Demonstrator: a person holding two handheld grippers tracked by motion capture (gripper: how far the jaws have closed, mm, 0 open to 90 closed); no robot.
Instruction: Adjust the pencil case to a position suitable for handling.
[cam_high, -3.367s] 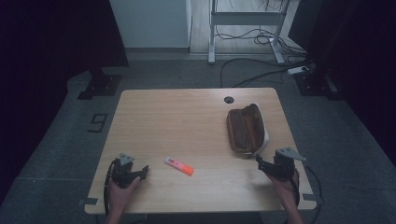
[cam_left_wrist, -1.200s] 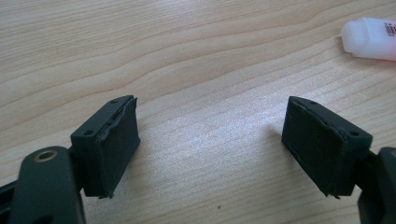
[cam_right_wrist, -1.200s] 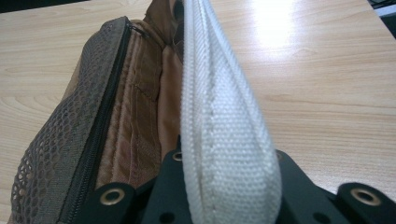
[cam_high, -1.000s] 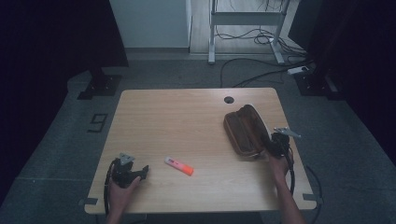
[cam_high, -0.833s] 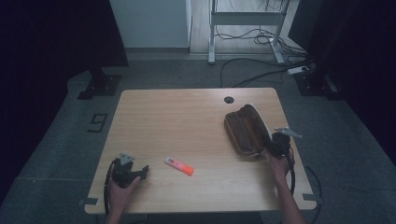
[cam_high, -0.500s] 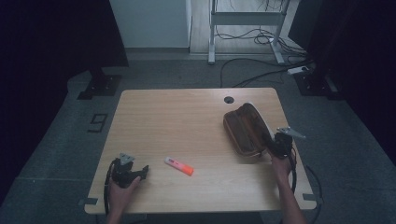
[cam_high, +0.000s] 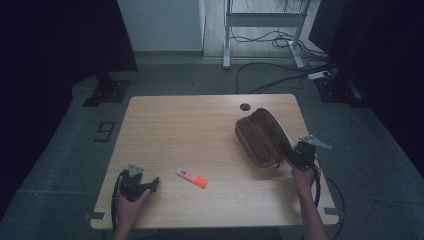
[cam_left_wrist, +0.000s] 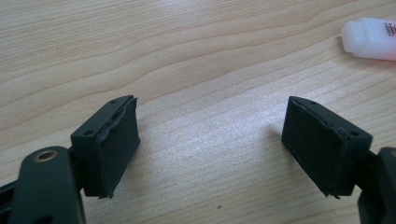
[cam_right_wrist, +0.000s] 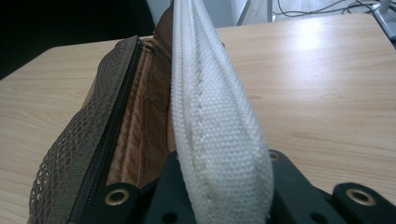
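- Our right hand-held gripper (cam_high: 294, 156) is clamped on the white edge of the brown pouch (cam_high: 260, 137), lying at three o'clock on the surface (cam_high: 200, 130).
- Our left hand-held gripper (cam_high: 145, 184) rests at seven o'clock, jaws spread wide, near the orange-and-white tube (cam_high: 191, 178).

dim overhead | dark surroundings | glare on table (cam_right_wrist: 317, 42) | sharp
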